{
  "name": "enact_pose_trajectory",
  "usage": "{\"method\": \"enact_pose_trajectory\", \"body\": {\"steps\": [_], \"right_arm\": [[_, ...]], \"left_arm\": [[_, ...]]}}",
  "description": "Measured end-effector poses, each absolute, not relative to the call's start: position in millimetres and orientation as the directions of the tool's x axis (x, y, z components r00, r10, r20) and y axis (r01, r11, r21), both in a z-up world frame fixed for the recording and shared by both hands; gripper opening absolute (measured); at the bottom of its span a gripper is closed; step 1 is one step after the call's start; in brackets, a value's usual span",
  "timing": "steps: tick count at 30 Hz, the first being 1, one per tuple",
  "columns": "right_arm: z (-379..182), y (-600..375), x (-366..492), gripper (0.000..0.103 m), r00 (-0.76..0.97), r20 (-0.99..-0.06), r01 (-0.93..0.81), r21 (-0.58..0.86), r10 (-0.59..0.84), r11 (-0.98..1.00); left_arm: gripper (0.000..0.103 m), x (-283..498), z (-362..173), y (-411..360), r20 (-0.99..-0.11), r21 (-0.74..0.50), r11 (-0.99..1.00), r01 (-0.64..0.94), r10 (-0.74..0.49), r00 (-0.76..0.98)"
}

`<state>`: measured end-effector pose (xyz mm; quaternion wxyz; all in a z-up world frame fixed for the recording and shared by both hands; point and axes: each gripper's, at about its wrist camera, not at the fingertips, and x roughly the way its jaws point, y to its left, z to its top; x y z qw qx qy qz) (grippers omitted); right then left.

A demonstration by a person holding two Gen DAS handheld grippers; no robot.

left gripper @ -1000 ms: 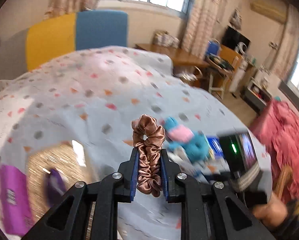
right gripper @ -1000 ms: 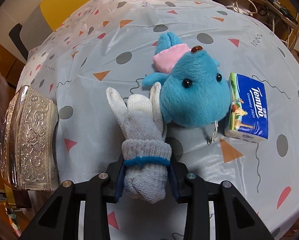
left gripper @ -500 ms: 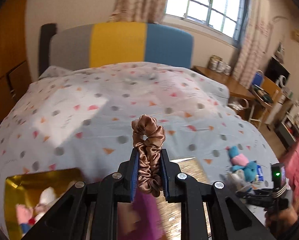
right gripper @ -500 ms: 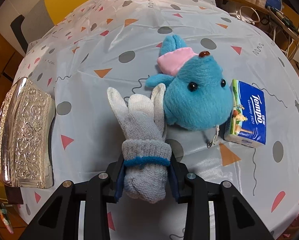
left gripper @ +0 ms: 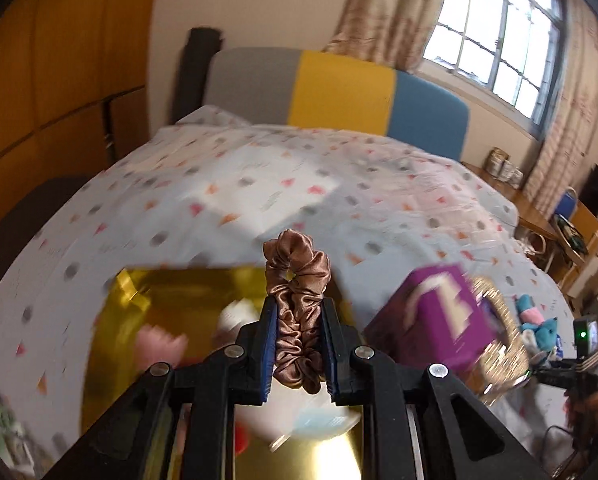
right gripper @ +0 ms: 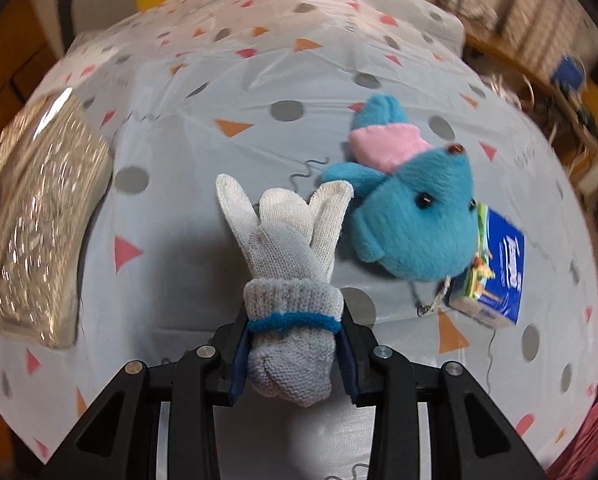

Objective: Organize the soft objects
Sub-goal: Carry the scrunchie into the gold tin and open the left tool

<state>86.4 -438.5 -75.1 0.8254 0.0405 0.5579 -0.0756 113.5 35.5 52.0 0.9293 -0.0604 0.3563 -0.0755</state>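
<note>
My left gripper [left gripper: 299,312] is shut on a brown satin scrunchie [left gripper: 297,280] and holds it above an open gold box [left gripper: 171,304] with blurred soft items inside. My right gripper [right gripper: 295,320] is shut on a grey and white knitted glove [right gripper: 287,248] and holds it above the patterned cloth, just left of a blue plush toy [right gripper: 415,216] with a pink hat. The plush also shows far right in the left wrist view [left gripper: 539,326].
A purple box [left gripper: 439,320] stands right of the gold box. An embossed silver box [right gripper: 35,236] lies at the left. A blue tissue pack [right gripper: 495,276] lies right of the plush. A chair, desk and shelves stand beyond the bed.
My left gripper has swung left with the scrunchie and now hangs over the open gold box. My right gripper has tilted up and shifted slightly with the glove still held.
</note>
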Motion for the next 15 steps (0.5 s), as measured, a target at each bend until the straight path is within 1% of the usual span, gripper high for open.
{"method": "enact_pose_trajectory", "body": {"steps": [4,6,10,15], "right_arm": [[-76,-429,87,0.037,0.368,-0.922,0.136,-0.073,-0.119,0.988],[-77,-428,87,0.037,0.368,-0.921,0.131,-0.084,-0.127,0.988],[-82,-426,85,0.037,0.357,-0.923,0.128,-0.104,-0.143,0.986],[-82,-425,85,0.037,0.359,-0.92,0.131,-0.118,-0.158,0.984]], "left_arm": [[0.02,87,33,69,-0.678,-0.18,0.983,0.028,-0.145,0.721],[0.02,73,23,79,-0.69,-0.194,0.981,0.011,-0.145,0.709],[0.02,50,6,85,-0.705,-0.212,0.977,0.012,-0.161,0.69],[0.02,41,-18,71,-0.739,-0.237,0.971,0.035,-0.203,0.642]]}}
